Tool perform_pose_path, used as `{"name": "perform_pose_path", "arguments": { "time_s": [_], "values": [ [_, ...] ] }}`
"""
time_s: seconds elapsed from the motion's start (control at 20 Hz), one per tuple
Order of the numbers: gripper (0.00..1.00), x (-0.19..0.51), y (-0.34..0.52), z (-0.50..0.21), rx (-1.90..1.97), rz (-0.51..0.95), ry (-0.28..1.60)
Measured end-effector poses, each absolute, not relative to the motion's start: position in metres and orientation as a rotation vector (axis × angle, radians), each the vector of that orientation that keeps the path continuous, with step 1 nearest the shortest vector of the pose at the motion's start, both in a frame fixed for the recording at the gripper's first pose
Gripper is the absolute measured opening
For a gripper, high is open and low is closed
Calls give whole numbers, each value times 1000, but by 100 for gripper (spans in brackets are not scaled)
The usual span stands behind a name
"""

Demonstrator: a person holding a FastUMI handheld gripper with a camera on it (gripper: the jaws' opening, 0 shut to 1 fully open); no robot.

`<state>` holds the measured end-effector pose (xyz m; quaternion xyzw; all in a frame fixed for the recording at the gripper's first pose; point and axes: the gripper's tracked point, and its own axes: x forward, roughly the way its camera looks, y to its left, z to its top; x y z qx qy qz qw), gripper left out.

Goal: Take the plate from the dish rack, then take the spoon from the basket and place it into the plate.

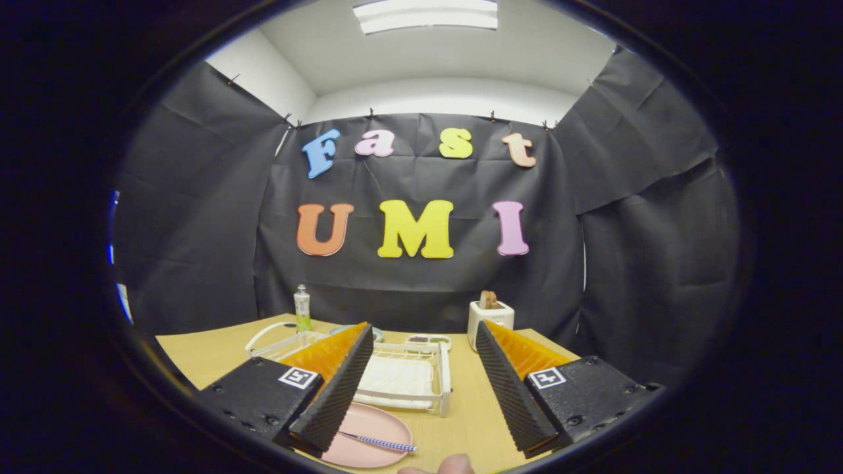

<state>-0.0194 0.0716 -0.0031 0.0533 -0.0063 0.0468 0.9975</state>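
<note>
Hand-held gripper (421,388): fingers spread wide, holding nothing, lower centre of frame.
Plate (369,428): pink, flat on worktop (461,408), lower centre, partly behind the left finger.
Spoon (379,442): lying in the plate.
Dish rack (411,378): white, just beyond the plate, between the fingers.
Basket (276,339): white wire, centre left.
Toaster (490,319): white, behind rack.
Bottle (302,308): far left on worktop.

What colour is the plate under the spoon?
The plate is pink, seen best in the gripper view, near the open gripper. The spoon lies on it.
</note>
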Motion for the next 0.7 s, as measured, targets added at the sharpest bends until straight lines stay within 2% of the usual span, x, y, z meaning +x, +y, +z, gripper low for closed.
{"name": "perform_pose_path", "arguments": {
  "time_s": [0.7],
  "values": [
    [100,-11,60,-8,105,66,2]
  ]
}}
